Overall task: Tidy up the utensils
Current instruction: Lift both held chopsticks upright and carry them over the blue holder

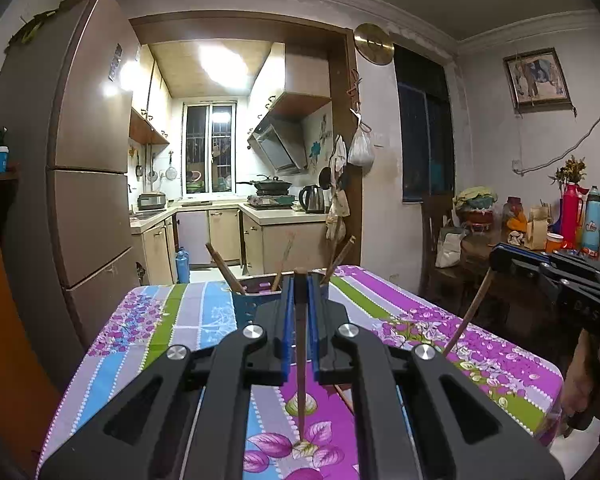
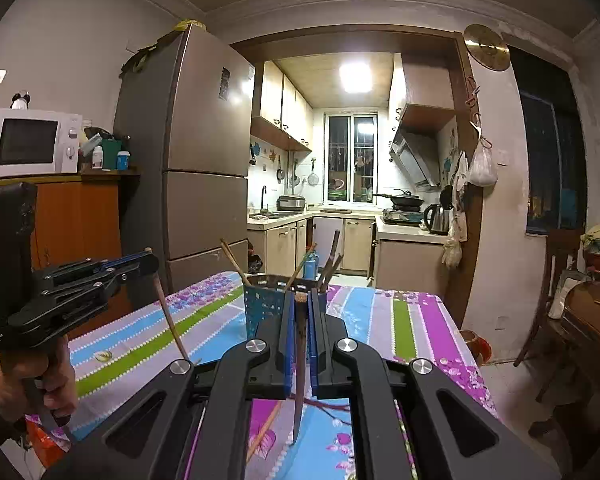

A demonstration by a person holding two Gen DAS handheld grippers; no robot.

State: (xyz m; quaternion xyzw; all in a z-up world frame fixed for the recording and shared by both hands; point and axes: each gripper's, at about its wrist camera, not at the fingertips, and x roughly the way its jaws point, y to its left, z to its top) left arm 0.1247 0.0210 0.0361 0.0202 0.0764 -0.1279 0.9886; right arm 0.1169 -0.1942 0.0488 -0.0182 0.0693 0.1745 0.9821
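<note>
My left gripper has its jaws pinched tight on a brown chopstick. The stick runs upright between the blue pads, top end just above the fingertips, tip hanging down over the tablecloth.

My right gripper is the same: jaws narrow, clamped on a darker chopstick, tip pointing down and clear of the cloth.

Cross-check: from the left wrist view I see the right gripper at the right edge, its stick slanting down toward the table. From the right wrist view, the left gripper sits at the left edge with its stick angled down likewise, and the hand is on the handle below.

The blue perforated utensil holder stands straight ahead of both grippers on the table, near the far end. Several chopsticks already lean out of it at different angles. Both held sticks are short of the holder, not over it.

One more chopstick lies flat on the cloth under my right gripper.

Background: fridge, microwave, kitchen beyond.
</note>
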